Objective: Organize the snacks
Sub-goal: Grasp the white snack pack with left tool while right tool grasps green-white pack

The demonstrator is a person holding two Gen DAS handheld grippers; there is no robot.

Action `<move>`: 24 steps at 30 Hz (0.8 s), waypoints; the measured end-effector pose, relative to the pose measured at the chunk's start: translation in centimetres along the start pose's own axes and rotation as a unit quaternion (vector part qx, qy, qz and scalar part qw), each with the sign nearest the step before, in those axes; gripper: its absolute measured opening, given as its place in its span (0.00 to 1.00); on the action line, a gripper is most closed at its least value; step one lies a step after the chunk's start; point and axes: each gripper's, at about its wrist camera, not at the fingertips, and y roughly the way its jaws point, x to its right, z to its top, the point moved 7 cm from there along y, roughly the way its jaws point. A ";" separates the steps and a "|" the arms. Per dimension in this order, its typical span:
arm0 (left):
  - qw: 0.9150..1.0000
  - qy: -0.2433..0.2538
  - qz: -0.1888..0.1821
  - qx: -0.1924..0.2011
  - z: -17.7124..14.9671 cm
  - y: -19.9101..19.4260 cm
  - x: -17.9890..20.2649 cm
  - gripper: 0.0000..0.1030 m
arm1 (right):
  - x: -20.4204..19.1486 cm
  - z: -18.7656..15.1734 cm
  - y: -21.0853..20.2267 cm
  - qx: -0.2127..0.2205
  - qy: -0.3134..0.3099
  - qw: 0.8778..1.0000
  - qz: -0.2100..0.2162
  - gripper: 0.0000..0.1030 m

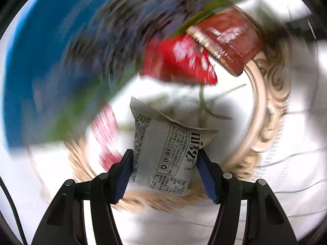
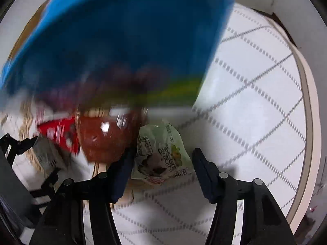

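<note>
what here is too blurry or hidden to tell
- Left wrist view: contents of the blue bin, smeared by motion blur.
- Left wrist view: label of the red packet, blurred.
- Right wrist view: whether the right gripper touches the green packet; its far finger stands apart.
- Right wrist view: the grey packet in the left gripper, blurred, cut off.

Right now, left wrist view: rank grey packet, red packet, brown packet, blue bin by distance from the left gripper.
1. grey packet: clamped in the left gripper.
2. red packet: ahead, centre.
3. brown packet: just beyond, right.
4. blue bin: far left, blurred; rank uncertain.
</note>
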 end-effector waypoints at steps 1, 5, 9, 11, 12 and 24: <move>0.998 -0.055 -0.034 -0.025 -1.1 0.4 -0.4 0.57 | -0.2 -0.6 0.1 -0.005 -0.004 1.000 0.002 0.60; 0.955 -0.227 -0.173 -0.079 -4.6 1.6 -1.0 0.57 | -1.6 -4.1 0.7 -0.040 -0.020 0.999 0.019 0.60; 0.925 -0.289 -0.230 -0.093 -6.3 3.2 -1.2 0.60 | -3.1 -6.5 1.6 -0.074 -0.026 0.996 0.040 0.60; 0.921 -0.290 -0.238 -0.105 -6.5 3.9 -1.1 0.62 | -3.6 -7.0 2.0 -0.080 -0.028 0.996 0.038 0.60; 0.920 -0.287 -0.243 -0.108 -6.6 4.6 -0.7 0.63 | -3.8 -7.4 2.2 -0.080 -0.026 0.996 0.038 0.60; 0.953 -0.257 -0.145 -0.065 -4.0 5.5 2.9 0.63 | -5.0 -4.8 4.3 -0.072 0.001 0.997 0.009 0.67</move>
